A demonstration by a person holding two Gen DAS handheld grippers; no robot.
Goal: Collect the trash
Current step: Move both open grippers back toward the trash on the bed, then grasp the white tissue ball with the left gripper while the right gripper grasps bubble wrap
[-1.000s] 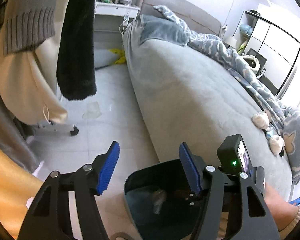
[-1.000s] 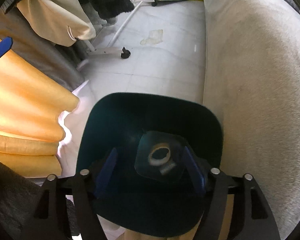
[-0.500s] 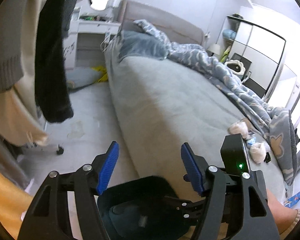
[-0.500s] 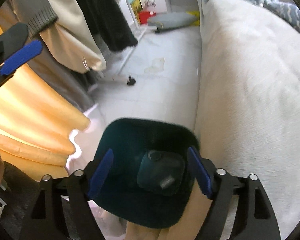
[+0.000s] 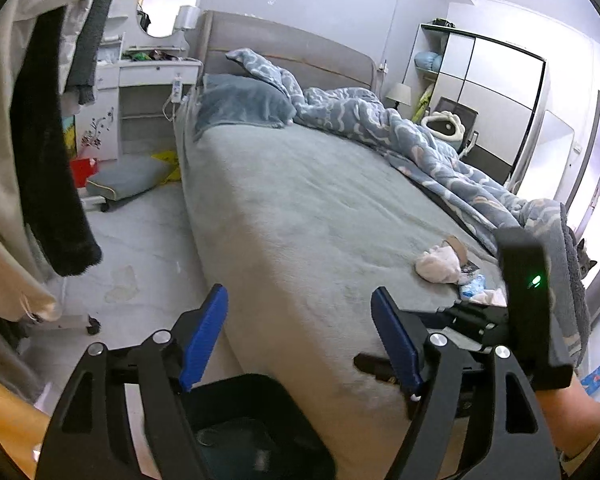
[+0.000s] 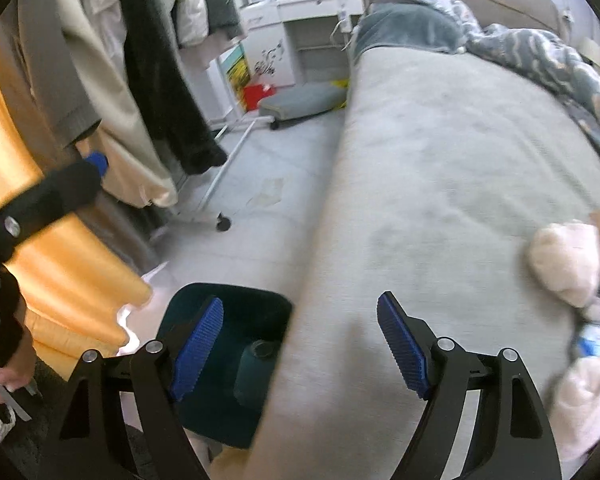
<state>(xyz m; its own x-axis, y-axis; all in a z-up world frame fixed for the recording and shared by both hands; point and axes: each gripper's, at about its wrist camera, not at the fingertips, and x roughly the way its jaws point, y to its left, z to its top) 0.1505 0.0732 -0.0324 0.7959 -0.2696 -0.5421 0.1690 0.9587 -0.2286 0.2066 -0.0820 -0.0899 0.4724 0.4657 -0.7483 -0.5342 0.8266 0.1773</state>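
On my left wrist view, the left gripper is empty, its jaws opening, with nothing but the grey bed edge showing between the blue pads. Below it sits the dark trash bin on the floor, tight against the side of the bed. Farther along the mattress I see the trash: a crumpled white wad with a blue-and-white wrapper just beside it, close to the rumpled blue blanket. The right gripper's black body crosses the lower right of this view. On my right wrist view, the right gripper stands released and wide, holding nothing, poised over the bed's edge. The bin lies under its left finger, a clear container resting inside it. The white wad is at the right on the bed, blurred, with another pale lump nearer me. Hanging clothes fill the left side.
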